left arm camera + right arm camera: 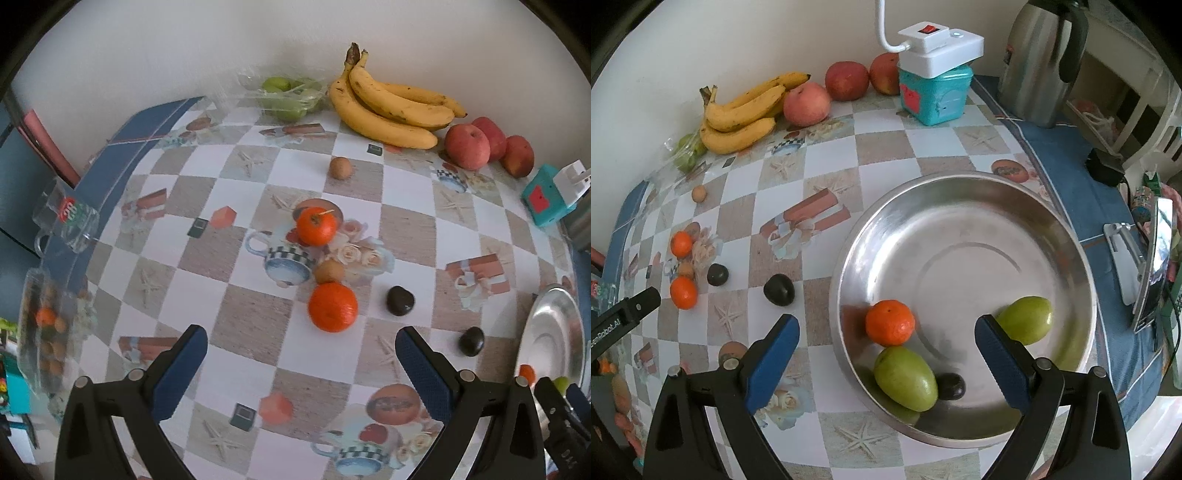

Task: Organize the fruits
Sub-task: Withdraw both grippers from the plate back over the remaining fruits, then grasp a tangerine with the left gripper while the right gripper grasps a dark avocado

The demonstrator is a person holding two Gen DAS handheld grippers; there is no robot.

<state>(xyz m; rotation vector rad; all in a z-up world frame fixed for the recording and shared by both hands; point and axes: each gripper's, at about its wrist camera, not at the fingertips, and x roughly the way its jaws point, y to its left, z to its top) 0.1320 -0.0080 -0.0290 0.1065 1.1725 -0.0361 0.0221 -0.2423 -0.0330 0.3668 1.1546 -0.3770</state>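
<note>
While lying in the steel bowl (960, 192), green fruit (905, 378) long axis slanting lower-right

My claws have blue pads (772, 354). I see a shiny silver bowl (960, 192), yellow bananas (388, 107), red apples (467, 146) and a checked tablecloth (258, 317).

Against the wall, a teal box (936, 96) topped by a white power strip (942, 46). Right of it, a steel kettle (1039, 62). At the far left edge, a glass mug (66, 218). On the right, a phone on its stand (1154, 258).
</note>
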